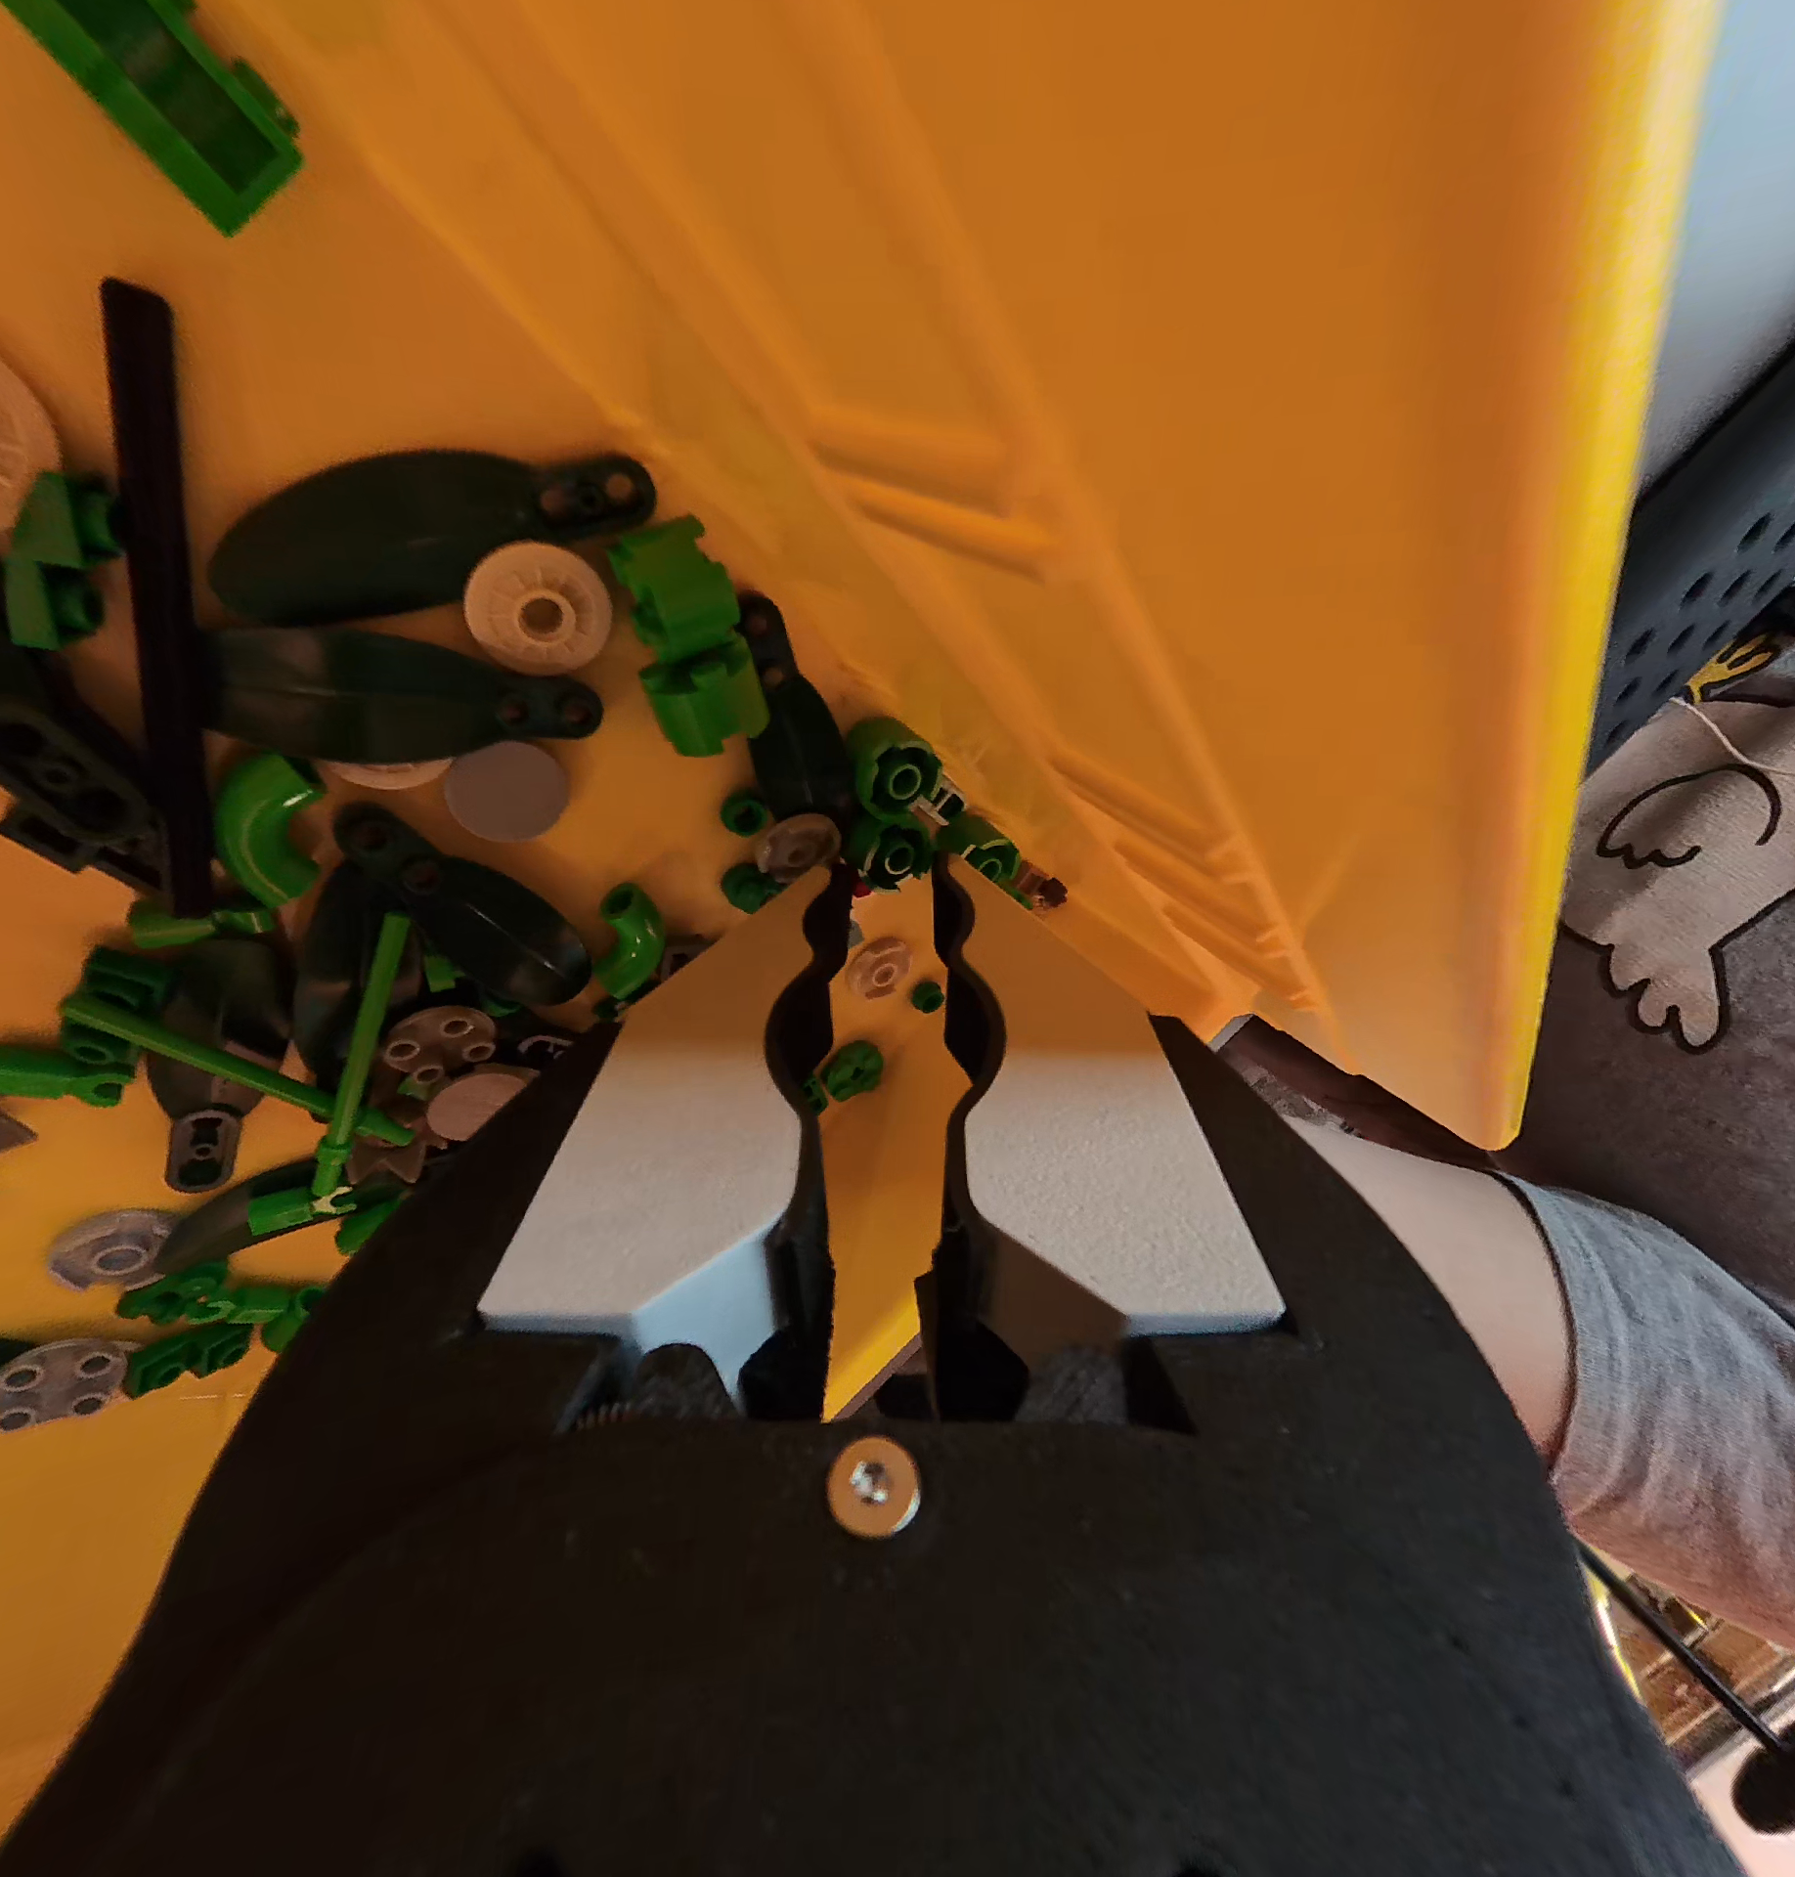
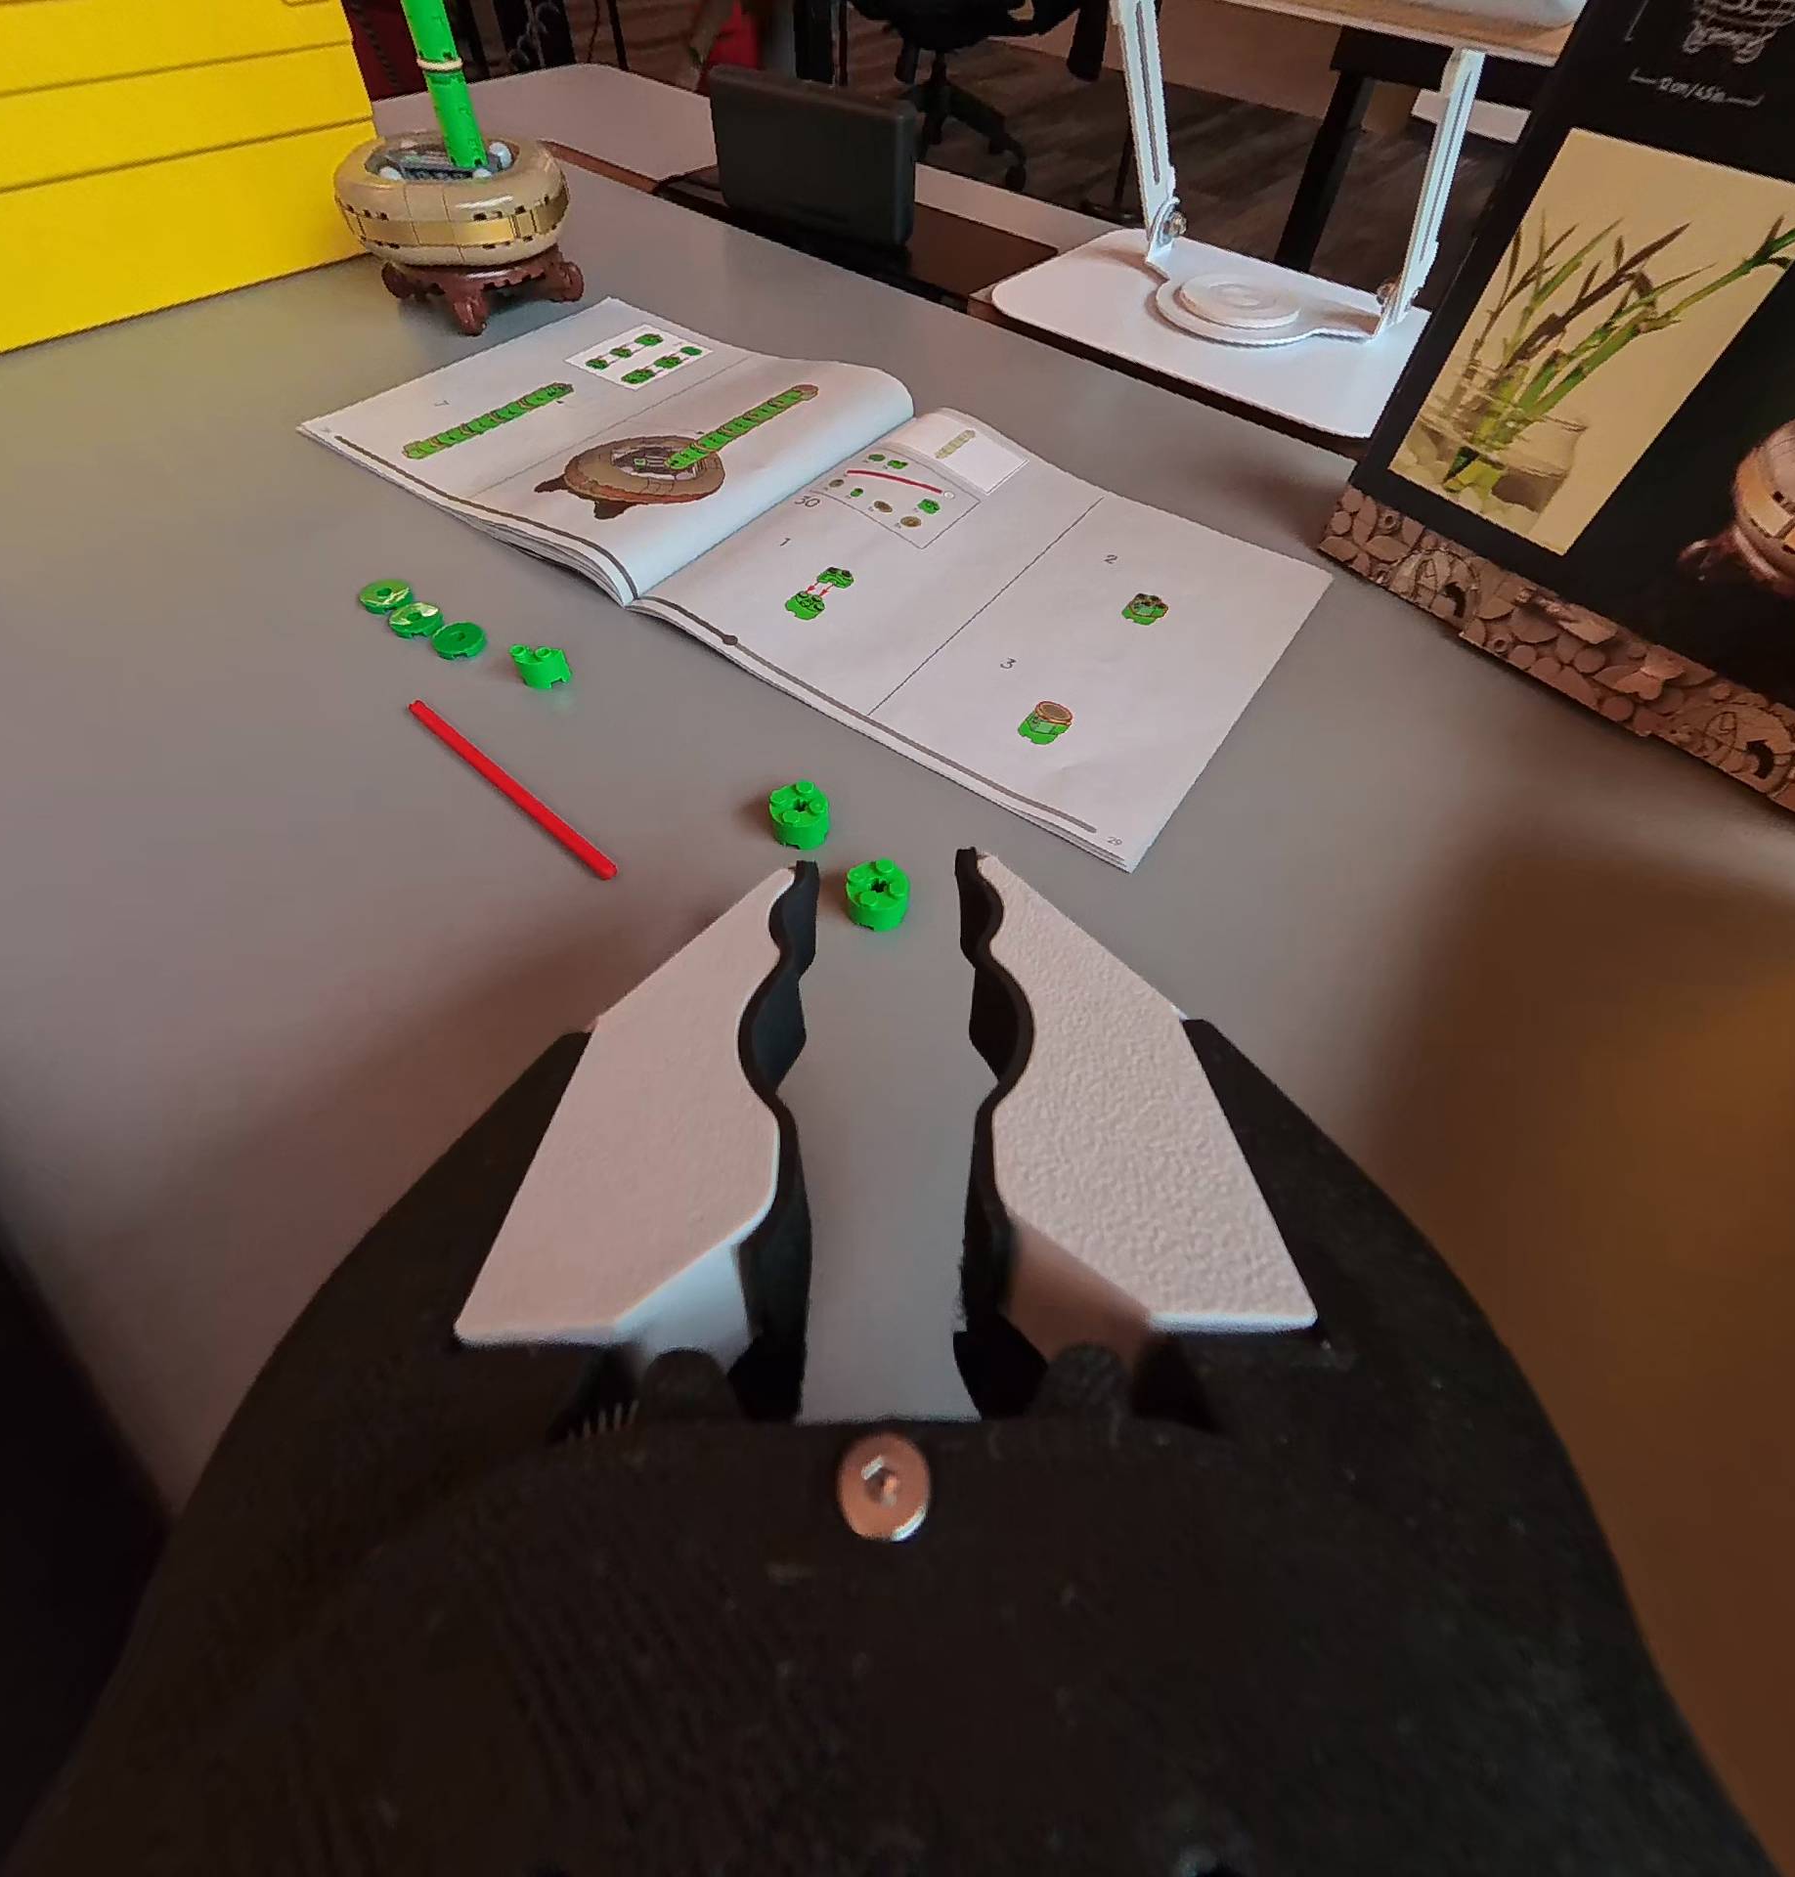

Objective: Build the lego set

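A green round lego brick (image 2: 877,894) is seen standing on the grey worktop (image 2: 213,914) just ahead of the right hand-held gripper (image 2: 885,879), between its fingertips, whose jaws are held apart with nothing grasped. A second round brick (image 2: 799,814) is placed just beyond it to the left. Farther left, a red rod (image 2: 513,789) is laid, and past it three flat green discs (image 2: 421,618) and a small green brick (image 2: 540,666) are lined up. An open instruction booklet (image 2: 822,569) is spread ahead, the set's box (image 2: 1625,406) is stood to the right, and a tan pot model with a green stalk (image 2: 454,193) is placed far ahead on the left. The left hand-held gripper (image 1: 888,874) is lowered into a yellow bin (image 1: 1076,406), its jaws parted and empty, with small green round pieces (image 1: 899,782) lying at its tips and dark leaves (image 1: 365,538) scattered to the left.
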Demonstrator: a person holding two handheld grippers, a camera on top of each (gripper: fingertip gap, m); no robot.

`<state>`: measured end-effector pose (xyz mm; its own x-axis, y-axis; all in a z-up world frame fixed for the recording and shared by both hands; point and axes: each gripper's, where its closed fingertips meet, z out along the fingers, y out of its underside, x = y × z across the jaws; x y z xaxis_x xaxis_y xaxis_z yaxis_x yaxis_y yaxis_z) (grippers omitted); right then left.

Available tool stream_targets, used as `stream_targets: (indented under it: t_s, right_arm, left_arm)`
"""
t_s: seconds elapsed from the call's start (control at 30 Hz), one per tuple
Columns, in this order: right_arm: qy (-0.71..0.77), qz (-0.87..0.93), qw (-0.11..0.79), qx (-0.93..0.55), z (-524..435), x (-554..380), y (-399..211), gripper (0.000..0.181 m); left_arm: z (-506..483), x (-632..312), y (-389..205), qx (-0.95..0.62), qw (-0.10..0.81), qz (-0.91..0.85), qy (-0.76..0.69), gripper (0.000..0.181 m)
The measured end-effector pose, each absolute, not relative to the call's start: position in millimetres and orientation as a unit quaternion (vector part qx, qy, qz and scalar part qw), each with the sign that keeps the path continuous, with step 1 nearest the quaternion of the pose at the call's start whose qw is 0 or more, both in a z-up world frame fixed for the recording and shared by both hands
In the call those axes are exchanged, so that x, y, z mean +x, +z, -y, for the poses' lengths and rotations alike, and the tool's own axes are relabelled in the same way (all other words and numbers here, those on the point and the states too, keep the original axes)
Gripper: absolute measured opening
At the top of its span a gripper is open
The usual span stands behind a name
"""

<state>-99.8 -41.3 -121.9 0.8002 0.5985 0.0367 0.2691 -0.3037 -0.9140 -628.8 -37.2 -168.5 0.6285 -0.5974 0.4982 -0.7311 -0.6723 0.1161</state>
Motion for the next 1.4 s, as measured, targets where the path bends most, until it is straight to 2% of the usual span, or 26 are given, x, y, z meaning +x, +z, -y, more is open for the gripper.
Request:
stream_targets:
  t_s: [0.17, 0.3, 0.43, 0.6, 0.7, 0.8, 1.0, 1.17, 1.4]
  right_arm:
    - [0.159, 0.278, 0.518, -0.794, 42.0, -101.4, -124.2, 0.028]
    - [0.159, 0.280, 0.515, -0.794, 42.3, -102.7, -125.5, 0.028]
    - [0.158, 0.282, 0.519, -0.792, 41.9, -105.3, -123.6, 0.028]
    - [0.151, 0.286, 0.523, -0.789, 41.9, -109.2, -123.0, 0.028]
    - [0.145, 0.285, 0.532, -0.784, 41.0, -110.2, -119.5, 0.028]
    - [0.137, 0.288, 0.541, -0.778, 41.4, -110.0, -115.5, 0.028]
    - [0.111, 0.263, 0.567, -0.773, 41.2, -94.2, -105.3, 0.028]
    - [0.112, 0.203, 0.605, -0.762, 38.7, -73.3, -86.6, 0.028]
    - [0.105, 0.196, 0.621, -0.752, 46.3, -68.2, -80.5, 0.027]
  left_arm:
    - [39.6, -635.5, -163.9, 0.883, 0.157, 0.386, 0.216, 0.014]
    - [28.5, -639.3, -143.1, 0.884, 0.086, 0.391, 0.243, 0.014]
    - [0.4, -647.7, -102.7, 0.885, -0.064, 0.393, 0.241, 0.014]
    - [-17.0, -617.6, -11.9, 0.813, -0.288, 0.423, 0.278, 0.014]
    - [3.1, -563.4, 39.6, 0.742, -0.346, 0.454, 0.352, 0.014]
    - [26.2, -496.6, 47.1, 0.723, -0.326, 0.474, 0.381, 0.014]
    - [87.2, -357.0, 0.8, 0.697, -0.223, 0.534, 0.424, 0.014]
    - [99.6, -259.0, -58.1, 0.710, -0.150, 0.571, 0.384, 0.014]
    - [71.1, -177.1, -115.9, 0.741, -0.120, 0.585, 0.307, 0.013]
